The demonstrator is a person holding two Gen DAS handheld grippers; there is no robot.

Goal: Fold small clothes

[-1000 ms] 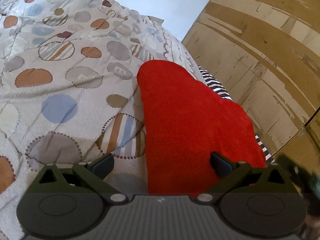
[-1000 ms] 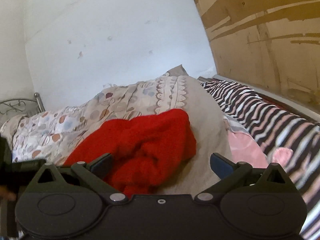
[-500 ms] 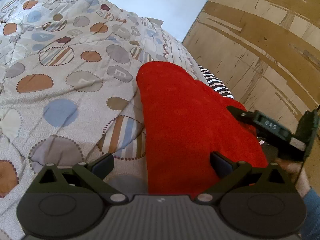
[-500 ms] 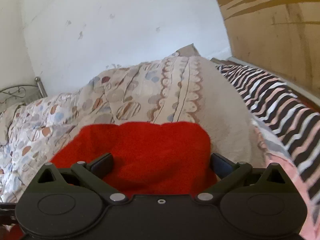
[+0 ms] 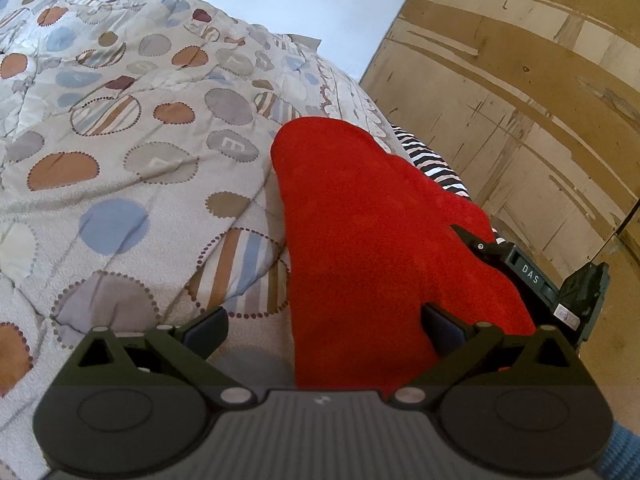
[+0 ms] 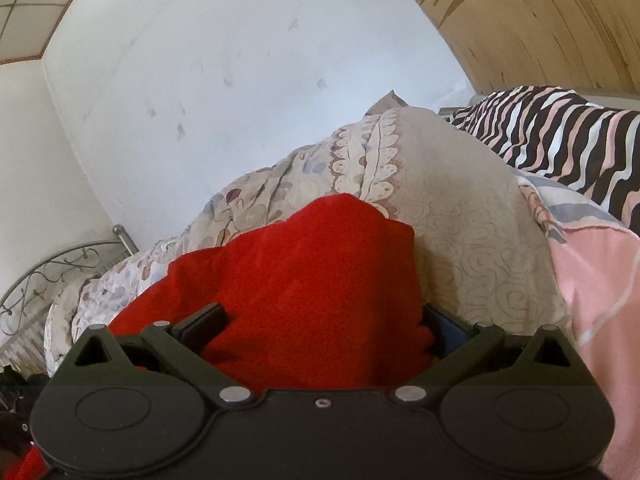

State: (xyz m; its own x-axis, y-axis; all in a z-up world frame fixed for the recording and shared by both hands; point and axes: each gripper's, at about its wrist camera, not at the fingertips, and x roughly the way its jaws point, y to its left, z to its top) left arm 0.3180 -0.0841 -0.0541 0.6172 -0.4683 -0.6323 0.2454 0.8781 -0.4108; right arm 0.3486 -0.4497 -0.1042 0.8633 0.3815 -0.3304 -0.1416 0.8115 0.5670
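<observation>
A red fleece garment lies on a quilt with coloured circles. My left gripper is open, its jaws wide apart over the garment's near left edge, the right finger above the red cloth. My right gripper is open and pushed in low at the garment, with red cloth bulging between its two fingers. In the left wrist view the right gripper shows at the garment's right edge.
A wooden panel wall rises on the right of the bed. A black, white and pink striped blanket and a pink cloth lie to the right of the quilt. A metal bed frame stands far left.
My right gripper has moved forward and down onto the red garment, which now fills the space between its fingers. It has come into the left wrist view. My left gripper has barely moved.
</observation>
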